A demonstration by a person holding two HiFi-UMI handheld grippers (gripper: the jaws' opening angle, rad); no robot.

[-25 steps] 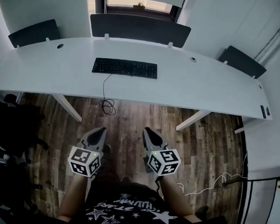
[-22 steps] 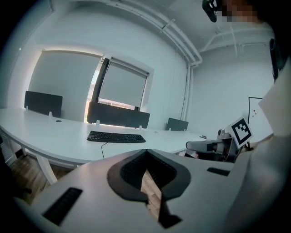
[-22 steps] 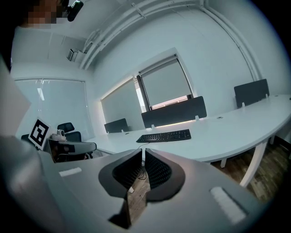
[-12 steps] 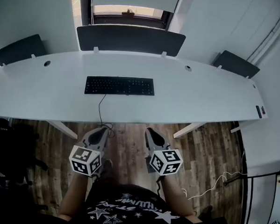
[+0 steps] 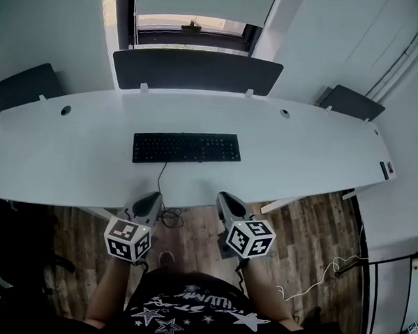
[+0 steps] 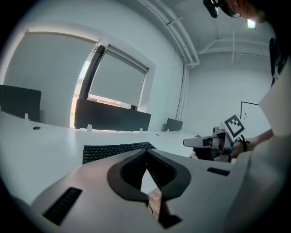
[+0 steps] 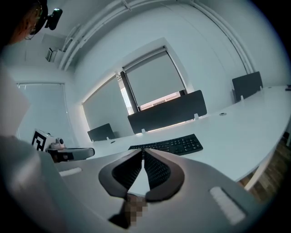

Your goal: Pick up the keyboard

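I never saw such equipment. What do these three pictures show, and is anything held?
No robot is here. A person holds a grey two-jaw tool in each hand: the left tool and the right tool. The patterned cubes belong to them. One picture comes from a camera on the person's head, looking down; the other two from cameras riding on each tool, looking along its jaws. On the white desk lies a black keyboard. Both tools are closed and empty, not yet at the keyboard.
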